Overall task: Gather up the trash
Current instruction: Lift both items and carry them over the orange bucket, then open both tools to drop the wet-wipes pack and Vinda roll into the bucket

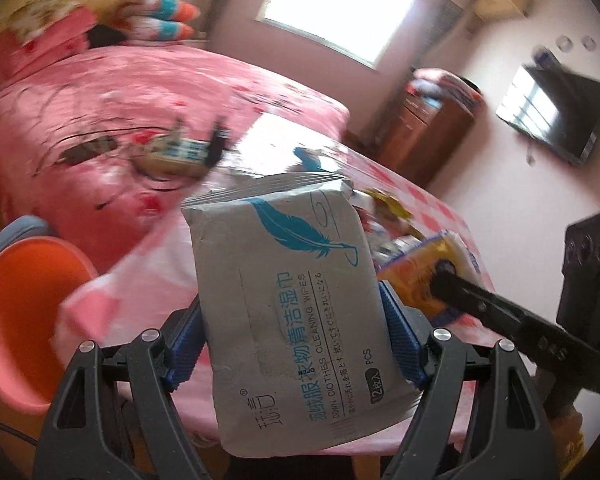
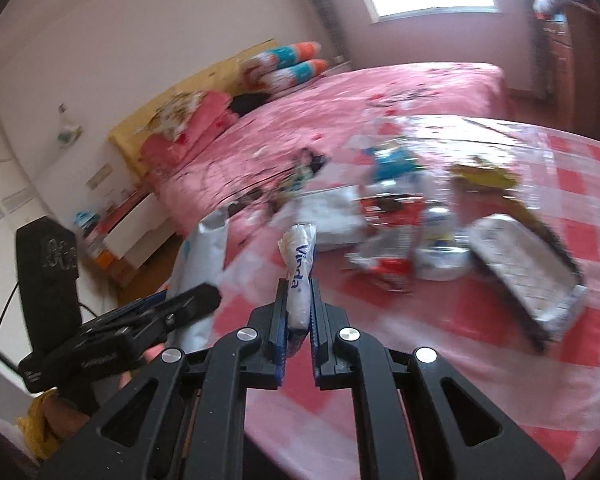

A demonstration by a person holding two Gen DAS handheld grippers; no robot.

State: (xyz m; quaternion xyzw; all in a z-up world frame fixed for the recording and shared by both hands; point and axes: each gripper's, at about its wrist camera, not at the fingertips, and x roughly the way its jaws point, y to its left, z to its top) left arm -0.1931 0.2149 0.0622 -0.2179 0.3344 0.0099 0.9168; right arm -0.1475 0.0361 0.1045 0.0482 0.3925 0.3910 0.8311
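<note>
With the left gripper [image 1: 296, 344] clamped on the grey wet-wipes pack [image 1: 292, 304] over the table's [image 2: 500, 312] near edge and the right gripper [image 2: 298, 316] pinching the Vinda tissue packet [image 2: 299, 280], keep both squeezes firm while carrying them toward a bin, none visible.

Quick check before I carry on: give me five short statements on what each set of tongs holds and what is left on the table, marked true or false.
1. The left tongs grip a grey wet-wipes pack with a blue feather print. True.
2. The right tongs are empty. False: they are shut on a slim white Vinda tissue packet.
3. Wrappers still lie on the checked tablecloth. True.
4. The wipes pack lies flat on the table. False: it is held up between the blue pads.
5. The bed has a blue cover. False: it is pink.
</note>
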